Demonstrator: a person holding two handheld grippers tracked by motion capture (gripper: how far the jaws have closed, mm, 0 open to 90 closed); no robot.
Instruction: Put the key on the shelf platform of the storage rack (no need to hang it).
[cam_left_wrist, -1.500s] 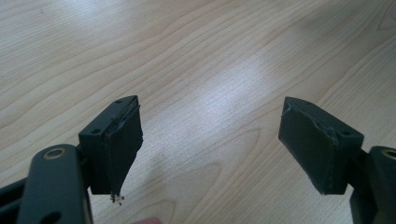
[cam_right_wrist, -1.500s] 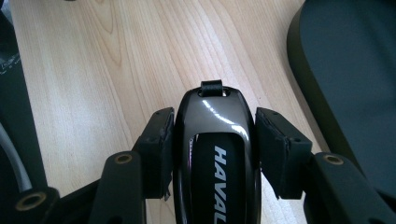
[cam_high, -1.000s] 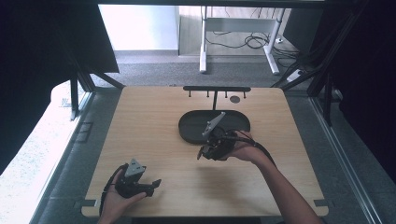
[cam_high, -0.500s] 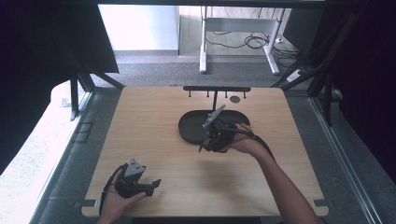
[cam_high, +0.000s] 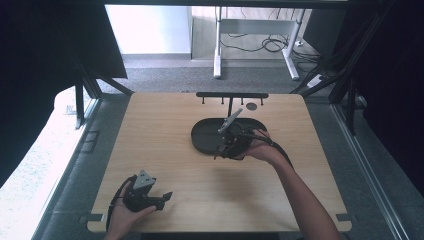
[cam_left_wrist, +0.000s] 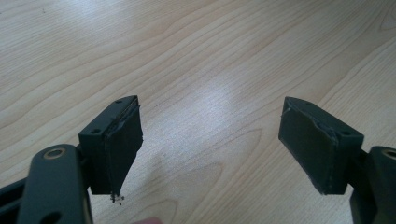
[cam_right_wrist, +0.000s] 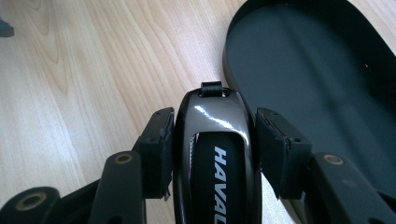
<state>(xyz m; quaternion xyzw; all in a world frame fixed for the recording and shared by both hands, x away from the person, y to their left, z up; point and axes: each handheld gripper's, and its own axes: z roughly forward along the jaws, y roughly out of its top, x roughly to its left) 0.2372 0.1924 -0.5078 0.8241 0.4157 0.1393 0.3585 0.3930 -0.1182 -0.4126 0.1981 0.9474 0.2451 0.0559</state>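
Landmark: black oval tray (cam_high: 202, 137) on the wooden table (cam_high: 165, 130).

High view: right gripper (cam_high: 226, 146) sits at the tray's near rim, held by the person's right hand (cam_high: 260, 148); what it holds cannot be told from here. Left gripper (cam_high: 159, 198) is well apart from the tray, at the table's near-left edge, in the left hand (cam_high: 125, 215).

Right gripper view: jaws clamped on a glossy black object (cam_right_wrist: 215, 154), lettered "HAVA…", a small loop at its tip. It lies over bare wood just beside the tray rim (cam_right_wrist: 229, 70).

Left gripper view: jaws spread wide, nothing between, only wood grain below.

Beyond the tray's far side stands a black rack (cam_high: 231, 95).
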